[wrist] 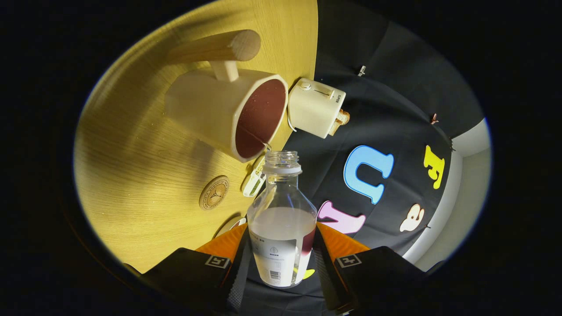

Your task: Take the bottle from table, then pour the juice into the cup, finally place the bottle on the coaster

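Note:
My gripper (281, 245) is shut on a clear plastic bottle (282, 219) with a white label, both fingers pressing its sides. The whole view is tilted steeply with the gripper. The bottle's open, capless mouth (281, 157) is right at the rim of a cream cup (219, 112) that has a wooden handle (217, 47). The cup's inside looks dark red. A small amount of dark red juice shows low in the bottle by the label. A round wooden coaster (214, 192) lies on the wooden table (140, 184), beside the cup and just beyond my left finger.
A cream toaster (316, 107) with a slice of bread in it stands behind the cup near the table's edge. A small white object (253, 181) lies between the coaster and the bottle neck. Black cloth wall hangs behind the table.

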Demonstrator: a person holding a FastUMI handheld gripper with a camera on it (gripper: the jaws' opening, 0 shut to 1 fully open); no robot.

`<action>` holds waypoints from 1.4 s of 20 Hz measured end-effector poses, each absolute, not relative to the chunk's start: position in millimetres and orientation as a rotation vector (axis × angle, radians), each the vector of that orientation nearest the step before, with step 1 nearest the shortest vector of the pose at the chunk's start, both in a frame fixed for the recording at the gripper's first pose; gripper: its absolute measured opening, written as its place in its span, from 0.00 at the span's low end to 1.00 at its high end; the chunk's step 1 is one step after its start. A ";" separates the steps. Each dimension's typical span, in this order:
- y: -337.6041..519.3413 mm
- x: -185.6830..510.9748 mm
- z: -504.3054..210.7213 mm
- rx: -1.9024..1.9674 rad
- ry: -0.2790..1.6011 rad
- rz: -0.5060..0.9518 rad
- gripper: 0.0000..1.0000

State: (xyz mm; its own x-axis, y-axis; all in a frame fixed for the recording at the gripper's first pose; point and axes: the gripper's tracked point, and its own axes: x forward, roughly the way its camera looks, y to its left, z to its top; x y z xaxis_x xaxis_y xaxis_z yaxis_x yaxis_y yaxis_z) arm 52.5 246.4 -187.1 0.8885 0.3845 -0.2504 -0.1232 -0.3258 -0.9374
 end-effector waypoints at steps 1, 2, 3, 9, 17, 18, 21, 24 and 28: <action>246.9 52.2 -187.5 -1.840 -0.198 0.519 0.72; 246.8 52.1 -187.4 -1.844 -0.200 0.521 0.72; 247.4 51.8 -186.8 -1.848 -0.202 0.522 0.72; 253.2 48.6 -182.5 -1.882 -0.248 0.534 0.72; 261.8 46.9 -171.7 -1.943 -0.344 0.539 0.72; 263.9 47.2 -170.1 -1.950 -0.355 0.541 0.72; 266.1 46.5 -169.7 -1.963 -0.375 0.545 0.72; 268.7 47.0 -167.2 -1.976 -0.393 0.542 0.72; 274.2 45.1 -163.7 -2.021 -0.463 0.538 0.72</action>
State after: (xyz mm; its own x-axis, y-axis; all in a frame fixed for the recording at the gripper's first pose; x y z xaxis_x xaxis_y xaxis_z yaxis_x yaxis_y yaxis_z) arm 45.1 274.2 -163.7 0.8310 0.5252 -0.1831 0.1026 -0.4683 -0.8776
